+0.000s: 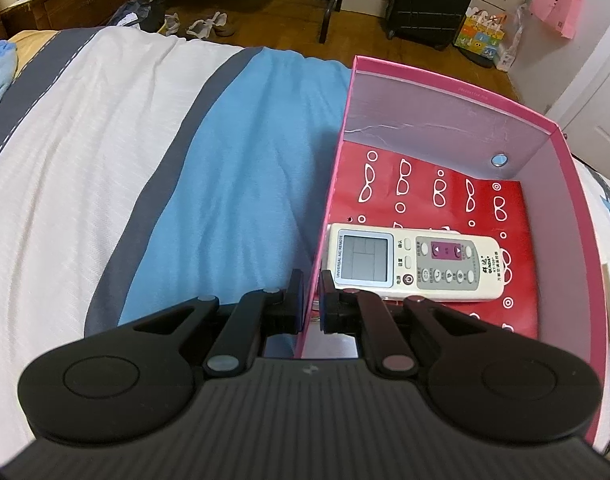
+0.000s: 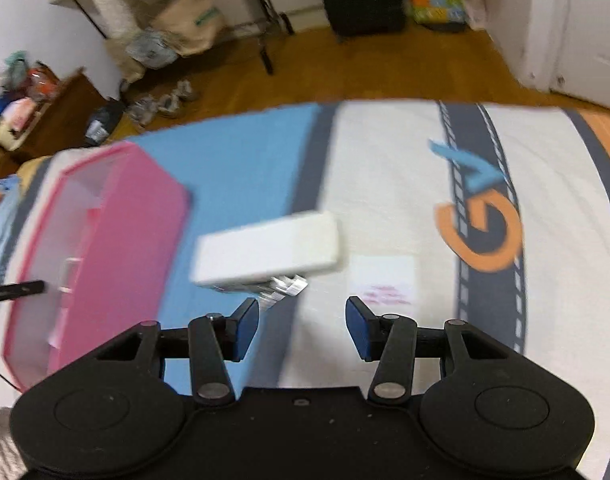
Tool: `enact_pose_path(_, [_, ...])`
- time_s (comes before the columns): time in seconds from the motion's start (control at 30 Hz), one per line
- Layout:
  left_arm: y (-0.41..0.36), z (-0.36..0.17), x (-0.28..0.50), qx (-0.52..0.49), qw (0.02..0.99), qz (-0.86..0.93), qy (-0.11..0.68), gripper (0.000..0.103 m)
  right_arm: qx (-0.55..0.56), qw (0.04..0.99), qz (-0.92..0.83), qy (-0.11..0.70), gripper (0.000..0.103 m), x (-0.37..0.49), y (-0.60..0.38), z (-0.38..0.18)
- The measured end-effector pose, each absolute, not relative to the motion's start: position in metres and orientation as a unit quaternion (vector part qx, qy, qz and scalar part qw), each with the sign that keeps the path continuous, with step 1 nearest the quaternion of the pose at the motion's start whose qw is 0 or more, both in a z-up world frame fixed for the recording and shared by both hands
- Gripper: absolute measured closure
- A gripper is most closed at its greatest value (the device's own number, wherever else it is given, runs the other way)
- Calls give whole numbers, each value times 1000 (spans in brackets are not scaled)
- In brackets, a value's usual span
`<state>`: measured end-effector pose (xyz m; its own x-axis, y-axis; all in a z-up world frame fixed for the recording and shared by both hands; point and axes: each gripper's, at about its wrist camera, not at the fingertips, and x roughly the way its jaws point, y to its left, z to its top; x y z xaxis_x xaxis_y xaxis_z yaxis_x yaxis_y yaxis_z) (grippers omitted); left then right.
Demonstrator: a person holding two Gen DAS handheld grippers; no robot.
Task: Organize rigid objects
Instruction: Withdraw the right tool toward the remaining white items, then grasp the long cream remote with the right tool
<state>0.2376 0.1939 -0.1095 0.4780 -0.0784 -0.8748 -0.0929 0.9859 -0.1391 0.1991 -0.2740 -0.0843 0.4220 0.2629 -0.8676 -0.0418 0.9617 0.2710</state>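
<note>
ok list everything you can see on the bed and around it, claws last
box: 1, pink, open, on the bed
remote: 1, white, lying flat inside the box
patterned sheet: 1, red with white glasses print, on the box floor
white block: 1, white, on the cover beside the box, blurred
paper slip: 1, white with pink print, on the cover
bed cover: 1, white, blue and grey
suitcase: 1, black, on the floor
shoes: 1 pair, pale, on the floor
left claw: 1, black, shut on the box wall
right claw: 1, black, open, holding nothing
</note>
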Motion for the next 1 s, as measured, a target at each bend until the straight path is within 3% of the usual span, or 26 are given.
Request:
enact_pose_path(0.4, [194, -111, 238, -79, 857, 8, 510, 97, 167, 803, 31, 572, 44, 215, -325, -132])
enact_pose_path(0.57, [192, -111, 238, -81, 857, 8, 508, 97, 248, 782, 41, 571, 44, 217, -342, -154])
enact_pose_path(0.63, [193, -111, 237, -83, 857, 7, 508, 97, 254, 787, 39, 561, 63, 213, -342, -152])
enact_pose_path(0.73, [193, -110, 235, -81, 858, 2, 507, 97, 282, 783, 55, 551, 79, 206, -345, -147])
enact_pose_path(1.0, [180, -107, 231, -18, 862, -18, 507, 95, 270, 798, 115, 527, 82, 202, -325, -129])
